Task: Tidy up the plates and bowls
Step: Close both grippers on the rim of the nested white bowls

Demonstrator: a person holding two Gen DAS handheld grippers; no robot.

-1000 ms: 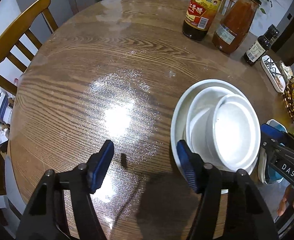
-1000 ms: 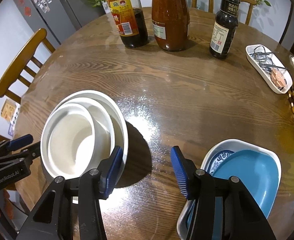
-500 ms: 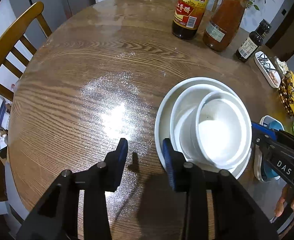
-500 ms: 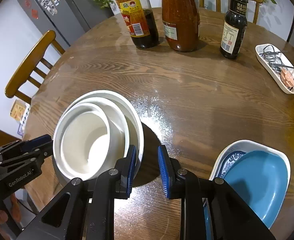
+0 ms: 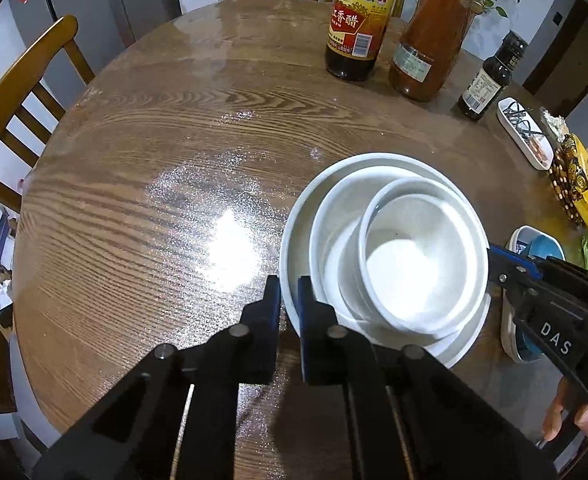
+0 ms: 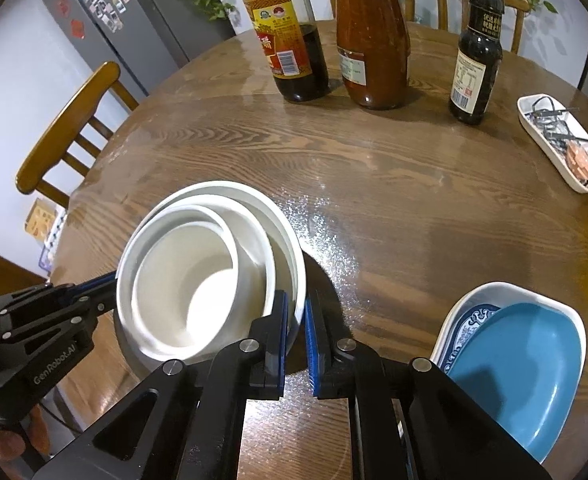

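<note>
Here, in the left wrist view, the left gripper is clamped on the near-left rim of the big bowl, one pad inside, one outside. Three white bowls nest there: the big bowl, a mid bowl inside it and a small bowl inside that, pushed to its right side. The stack sits near the table's near edge. The right gripper reaches the stack's right rim. Three bottles stand at the far edge: vinegar, sauce and a small dark bottle. One white tray lies at the right edge.

From the right wrist view, the right gripper is clamped on the big bowl's near-right rim, and the left gripper meets the opposite rim. Two dishes lie stacked at the near right edge: a blue dish in a white, blue-patterned one. The same three bottles and one tray show, plus three chairs, one at left.
</note>
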